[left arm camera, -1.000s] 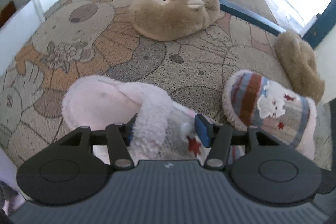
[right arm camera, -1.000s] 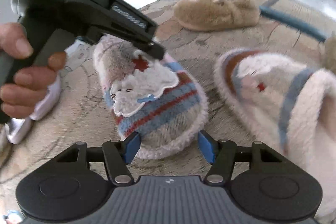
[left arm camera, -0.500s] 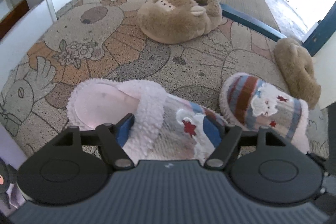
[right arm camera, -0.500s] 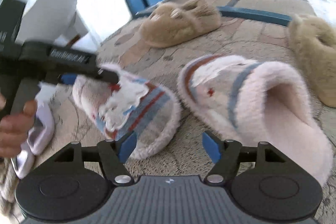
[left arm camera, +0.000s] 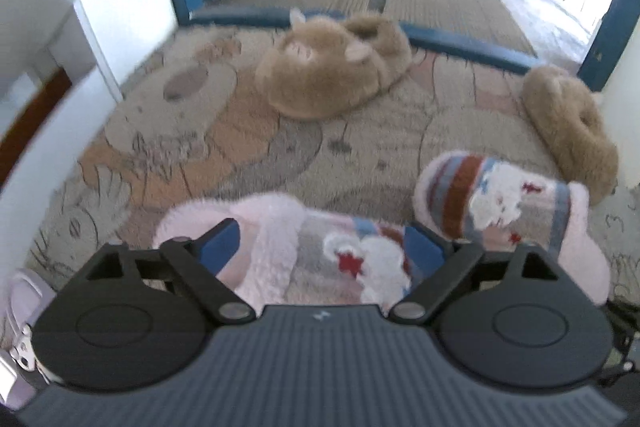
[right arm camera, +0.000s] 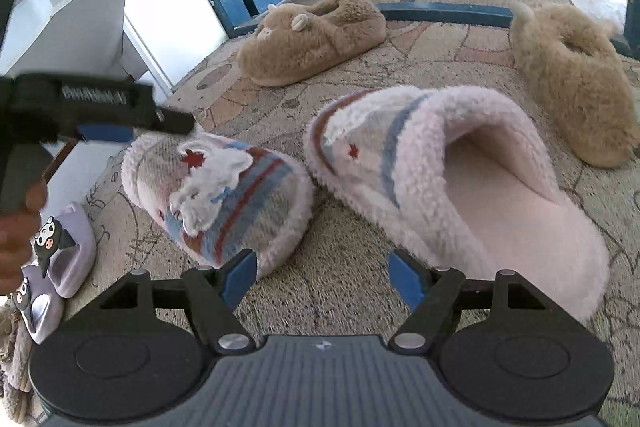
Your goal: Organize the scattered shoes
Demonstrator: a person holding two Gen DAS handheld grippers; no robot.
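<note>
Striped slippers point(right arm camera: 224, 195) sit toe to toe on rug point(right arm camera: 344, 279); left gripper point(left arm camera: 320, 247) spread wide around one, right gripper point(right arm camera: 320, 275) unclenched, empty; clamp mid-upper, align parallel

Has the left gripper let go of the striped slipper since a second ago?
Yes. The left gripper now stands open and drawn back, its fingers apart on either side of the striped slipper, which lies on the patterned mat.

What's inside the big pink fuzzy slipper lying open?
Only its own lining: the open pink striped slipper shows a bare, pale pink insole and fleecy walls. The deep toe end, under the striped top, is covered, so anything tucked there cannot be seen.
</note>
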